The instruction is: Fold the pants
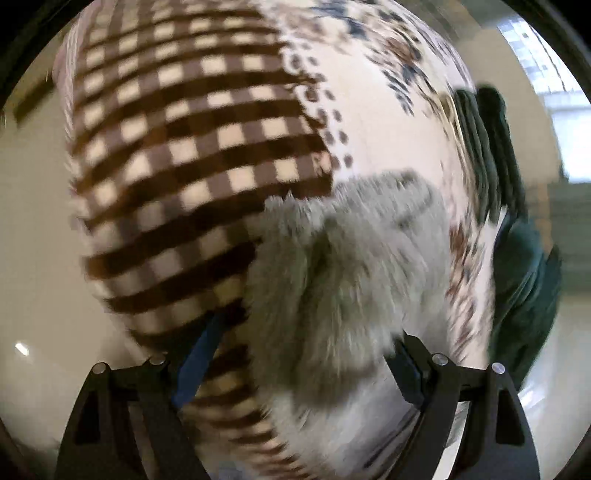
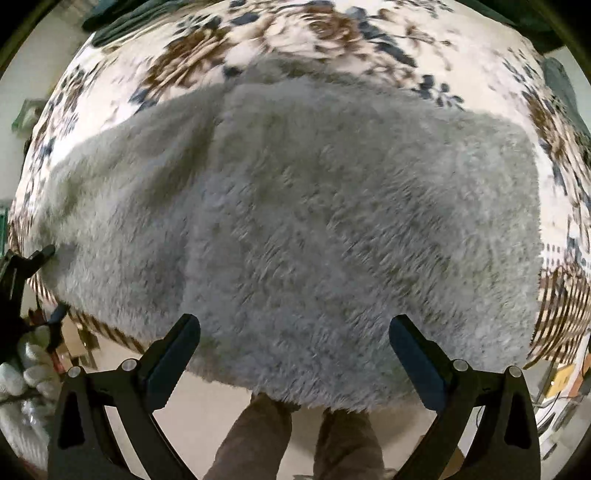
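- The cream bedspread printed with brown and navy flowers and a brown checked border (image 2: 369,33) covers the work surface; in my left wrist view its checked panel (image 1: 192,155) fills the upper left.
- On it lie the grey fluffy fleece pants (image 2: 295,206), spread wide and flat. In my right wrist view their long axis runs left to right across the frame, and the near edge hangs over the front edge of the surface, above my own brown-trousered legs (image 2: 295,439).
- In my left wrist view one bunched end of the pants (image 1: 332,280) reaches toward me, up from between my fingers toward the flowered cloth.
- A dark green garment (image 1: 517,236) lies at the right edge of that view, just beside the bedspread.
- My right gripper (image 2: 295,350) is spread wide, fingers apart over the near hem, holding nothing.
- My left gripper (image 1: 303,365) is also parted, with the fleece lying between its fingers; it also shows at the far left of my right wrist view, at the end of the pants.
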The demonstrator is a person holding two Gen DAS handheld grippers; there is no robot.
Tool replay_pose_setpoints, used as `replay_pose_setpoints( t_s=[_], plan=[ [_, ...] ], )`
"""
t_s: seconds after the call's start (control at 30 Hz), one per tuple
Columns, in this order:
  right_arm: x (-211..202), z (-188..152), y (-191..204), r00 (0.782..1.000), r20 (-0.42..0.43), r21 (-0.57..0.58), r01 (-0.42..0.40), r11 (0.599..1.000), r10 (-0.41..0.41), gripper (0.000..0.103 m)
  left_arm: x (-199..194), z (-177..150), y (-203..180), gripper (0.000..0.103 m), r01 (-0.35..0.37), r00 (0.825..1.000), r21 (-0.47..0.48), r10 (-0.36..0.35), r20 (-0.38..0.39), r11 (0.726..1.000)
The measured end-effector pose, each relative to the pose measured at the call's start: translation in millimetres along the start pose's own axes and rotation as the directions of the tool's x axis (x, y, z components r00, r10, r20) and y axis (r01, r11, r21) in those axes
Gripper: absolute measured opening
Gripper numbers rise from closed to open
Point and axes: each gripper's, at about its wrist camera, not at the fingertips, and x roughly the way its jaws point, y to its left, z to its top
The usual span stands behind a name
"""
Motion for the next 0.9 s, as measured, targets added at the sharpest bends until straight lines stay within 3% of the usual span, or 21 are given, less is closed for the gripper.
replay_pose_setpoints(
  t_s=[0.07,0.17,0.23,0.27,0.3,0.37,0.47,0.57,0.73,0.8,0.9],
  plan=[
    [1.6,3.2,-7.0,1.000,-0.009,0.028,0.024,0.999,-0.024,0.103,15.3,9.2,3.5,0.083,0.043,0.999,-0.079,-0.043,-0.003,0.996],
    [6.8,7.8,-23.8,0.997,-0.025,0.083,0.072,0.994,-0.070,0.103,24.1,18.6,-3.7,0.082,0.043,0.999,-0.071,-0.042,0.017,0.997],
    [11.0,8.6,-32.2,0.995,-0.044,0.106,0.096,0.990,-0.092,0.103,23.7,23.3,-11.6,0.061,0.062,0.996,-0.033,-0.059,0.063,0.998],
    [13.1,8.6,-37.5,0.993,-0.052,0.119,0.112,0.987,-0.106,0.103,23.2,22.8,-14.7,0.037,0.075,0.995,-0.016,-0.073,0.075,0.997],
    [14.5,8.4,-43.6,0.993,-0.056,0.136,0.115,0.984,-0.109,0.103,22.4,23.2,-21.3,0.027,0.080,0.993,0.017,-0.081,0.085,0.997],
    [14.5,8.0,-55.8,0.993,-0.057,0.160,0.114,0.980,-0.107,0.103,14.1,20.0,-33.0,0.019,0.097,0.986,0.079,-0.106,0.125,0.992],
    [9.2,6.2,-75.5,0.994,-0.036,0.186,0.105,0.977,-0.100,0.103,-11.6,4.2,-68.3,0.016,0.106,0.974,0.236,-0.149,0.172,0.966],
    [1.4,0.0,-102.5,0.998,-0.014,0.227,0.065,0.972,-0.064,0.103,-41.7,-24.8,-117.6,0.016,0.135,0.962,0.395,-0.215,0.166,0.909],
    [-23.9,-18.5,-162.5,0.999,0.031,0.320,0.007,0.947,-0.018,0.103,-78.7,-113.8,-201.9,0.016,0.208,0.949,0.613,-0.309,0.063,0.762],
    [-35.0,-25.8,-191.4,0.999,0.051,0.356,-0.006,0.935,-0.013,0.103,-75.3,-164.4,-234.6,0.016,0.239,0.951,0.673,-0.308,-0.017,0.700],
    [-51.2,-37.3,-246.1,0.997,0.078,0.415,-0.012,0.910,-0.022,0.103,-56.0,-233.1,-262.7,0.016,0.253,0.960,0.738,-0.260,-0.108,0.626]
  ],
)
